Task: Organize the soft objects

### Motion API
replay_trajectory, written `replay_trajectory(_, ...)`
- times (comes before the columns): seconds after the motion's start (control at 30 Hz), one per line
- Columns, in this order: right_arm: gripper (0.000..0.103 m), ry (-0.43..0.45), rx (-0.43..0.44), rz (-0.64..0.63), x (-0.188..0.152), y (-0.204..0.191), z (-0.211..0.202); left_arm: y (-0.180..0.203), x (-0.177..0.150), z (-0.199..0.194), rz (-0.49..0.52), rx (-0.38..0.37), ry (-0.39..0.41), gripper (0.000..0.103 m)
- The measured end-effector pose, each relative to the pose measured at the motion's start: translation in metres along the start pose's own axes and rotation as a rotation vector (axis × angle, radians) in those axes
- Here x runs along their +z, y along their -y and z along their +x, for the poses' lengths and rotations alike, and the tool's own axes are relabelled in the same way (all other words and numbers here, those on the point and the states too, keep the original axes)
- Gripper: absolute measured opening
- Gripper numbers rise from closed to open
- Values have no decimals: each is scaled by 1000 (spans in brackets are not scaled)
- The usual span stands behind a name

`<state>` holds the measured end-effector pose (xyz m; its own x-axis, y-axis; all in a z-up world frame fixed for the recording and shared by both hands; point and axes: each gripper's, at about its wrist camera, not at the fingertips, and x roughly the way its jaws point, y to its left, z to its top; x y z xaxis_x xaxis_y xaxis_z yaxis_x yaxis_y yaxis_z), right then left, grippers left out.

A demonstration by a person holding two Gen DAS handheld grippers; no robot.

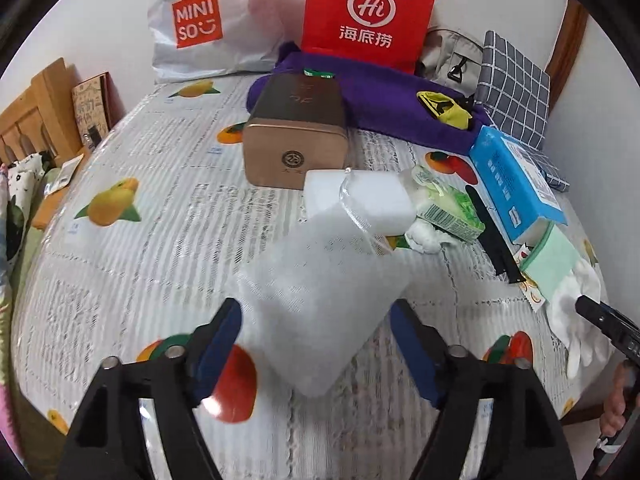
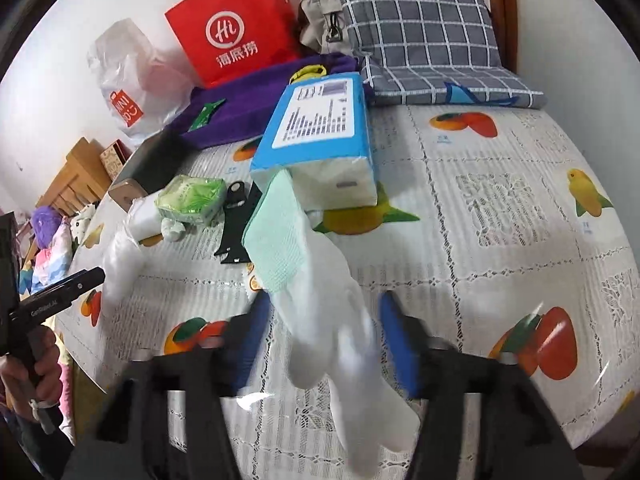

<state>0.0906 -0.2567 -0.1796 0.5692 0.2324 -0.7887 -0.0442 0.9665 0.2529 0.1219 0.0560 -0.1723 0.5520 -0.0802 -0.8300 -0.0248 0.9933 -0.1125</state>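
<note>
A white, translucent soft pouch (image 1: 320,296) lies on the fruit-print tablecloth (image 1: 140,264), between the blue pads of my left gripper (image 1: 316,320). The jaws stand open, with the pads beside the pouch rather than pressing on it. A white glove (image 2: 332,328) with a mint-green cuff (image 2: 276,236) lies stretched toward the right wrist camera. My right gripper (image 2: 324,320) straddles it, open, with a gap on each side; this view is blurred. The glove (image 1: 576,304) also shows at the right edge of the left wrist view.
Beyond the pouch sit a white block (image 1: 360,200), a bronze tin (image 1: 296,136), a green tissue pack (image 1: 448,208), a black strap (image 1: 496,236) and a blue tissue box (image 1: 516,184). At the back: purple cloth (image 1: 392,100), red paper bag (image 1: 368,12), white plastic bag (image 1: 200,24), checked cushion (image 1: 516,88).
</note>
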Motion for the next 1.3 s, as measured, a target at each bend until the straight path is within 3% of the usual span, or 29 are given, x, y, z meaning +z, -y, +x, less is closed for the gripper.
replay_trajectory(0.1,79,-1,-15,-20,1,-4,2,0,3,19,1,12,-17,78)
replay_trajectory(0.3,80,38,-120,-78,5,-15,-2,9,6,37,55,59,6,85)
replay_trajectory(0.47,91,55,-144,-121,7,-23,-10,14,8,43,91,84,20,91)
replay_trajectory(0.7,92,-27,-268,-231,-10,-38,28,12,8,43,104,70,35,91)
replay_trajectory(0.77,85,-40,-321,-251,-11,-37,41,12,8,43,103,69,33,90)
replay_trajectory(0.87,68,-9,-302,-236,-10,-33,43,9,8,41,97,70,28,84)
replay_trajectory(0.93,38,-33,-244,-217,-8,-29,42,5,9,38,82,71,27,73)
replay_trajectory(1.0,17,-52,-237,-219,-6,-30,40,-2,10,35,56,72,23,54)
replay_trajectory(1.1,16,-37,-251,-230,-7,-32,30,-12,12,31,21,40,8,34)
replay_trajectory(1.2,16,-11,-194,-200,-5,-31,13,-18,13,29,2,3,-8,17)
replay_trajectory(1.3,16,22,-187,-189,-2,-32,-2,-19,12,26,-9,-37,-17,10)
